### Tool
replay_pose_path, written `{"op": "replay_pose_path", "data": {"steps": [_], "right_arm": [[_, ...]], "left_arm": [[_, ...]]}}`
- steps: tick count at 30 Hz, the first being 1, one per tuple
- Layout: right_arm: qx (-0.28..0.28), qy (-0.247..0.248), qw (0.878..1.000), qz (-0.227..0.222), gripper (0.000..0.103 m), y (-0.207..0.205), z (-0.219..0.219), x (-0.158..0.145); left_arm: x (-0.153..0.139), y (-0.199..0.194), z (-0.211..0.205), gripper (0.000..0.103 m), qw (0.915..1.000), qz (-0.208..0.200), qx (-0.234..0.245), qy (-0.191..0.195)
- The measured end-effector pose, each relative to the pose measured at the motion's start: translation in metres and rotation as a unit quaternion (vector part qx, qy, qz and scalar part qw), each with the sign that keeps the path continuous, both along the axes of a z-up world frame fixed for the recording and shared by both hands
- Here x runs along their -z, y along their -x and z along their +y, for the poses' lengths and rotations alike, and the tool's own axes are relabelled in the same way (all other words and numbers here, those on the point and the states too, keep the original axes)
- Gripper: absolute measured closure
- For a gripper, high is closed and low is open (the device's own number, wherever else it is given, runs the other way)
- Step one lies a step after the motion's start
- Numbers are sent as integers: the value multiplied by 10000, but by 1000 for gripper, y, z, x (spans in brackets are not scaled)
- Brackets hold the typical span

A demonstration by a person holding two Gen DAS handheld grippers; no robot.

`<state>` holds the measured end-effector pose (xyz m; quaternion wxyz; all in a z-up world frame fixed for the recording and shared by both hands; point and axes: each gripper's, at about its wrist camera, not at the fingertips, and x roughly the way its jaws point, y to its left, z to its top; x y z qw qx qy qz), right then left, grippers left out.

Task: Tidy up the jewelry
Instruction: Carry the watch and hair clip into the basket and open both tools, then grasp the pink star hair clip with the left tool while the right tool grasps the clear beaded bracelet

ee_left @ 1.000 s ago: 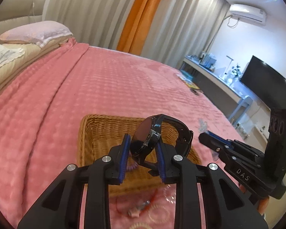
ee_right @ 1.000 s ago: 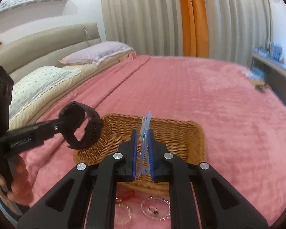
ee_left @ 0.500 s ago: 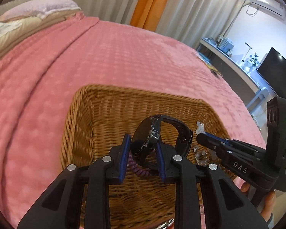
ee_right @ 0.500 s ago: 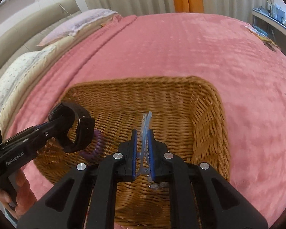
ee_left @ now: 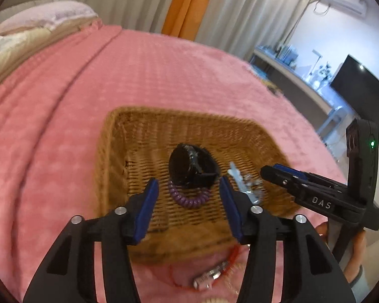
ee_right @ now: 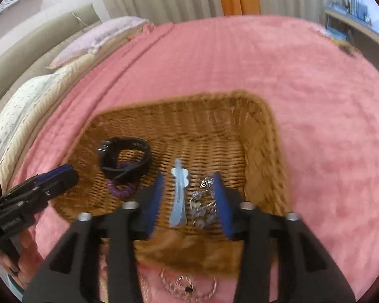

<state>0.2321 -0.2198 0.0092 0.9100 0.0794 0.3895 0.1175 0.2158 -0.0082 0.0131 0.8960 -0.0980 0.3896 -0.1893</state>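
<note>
Both grippers' fingers are opening, nothing between them: the black watch and blue hair clip lie in the wicker basket. Red-stringed jewelry on the bed, near side, seems left.

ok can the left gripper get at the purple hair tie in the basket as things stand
Probably only in part. The left gripper is opening right above the purple hair tie, nothing between its pads, but the black watch lies on the tie's far side, so only the near arc is free in the basket.
</note>
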Motion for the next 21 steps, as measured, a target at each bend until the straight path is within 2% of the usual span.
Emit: {"op": "replay_pose_path", "data": {"steps": [4, 5, 6, 8, 10, 13, 17, 21], "right_arm": [[-60, 32, 9987, -504, 59, 41, 3, -36], [-51, 25, 9979, -643, 55, 54, 4, -45], [0, 43, 9969, -780, 45, 66, 6, -53], [66, 104, 9943, -1062, 35, 84, 10, -68], [104, 256, 9910, -1307, 35, 102, 15, -79], [278, 488, 9849, -1638, 35, 128, 24, -89], [260, 418, 9853, -1639, 30, 152, 29, -80], [158, 255, 9918, -1245, 30, 156, 28, -50]], "left_arm": [[-38, 40, 17, 42, 9986, -507, -13, 135], [-46, 49, 20, 42, 9980, -610, -26, 160], [-56, 62, 25, 42, 9970, -730, -8, 245], [-70, 81, 32, 42, 9951, -854, 96, 497], [-82, 98, 36, 42, 9935, -973, 134, 575], [-96, 129, 39, 42, 9910, -1250, 145, 449], [-95, 157, 43, 42, 9911, -1304, 57, 274], [-71, 173, 53, 42, 9938, -1098, -40, 181]]}}
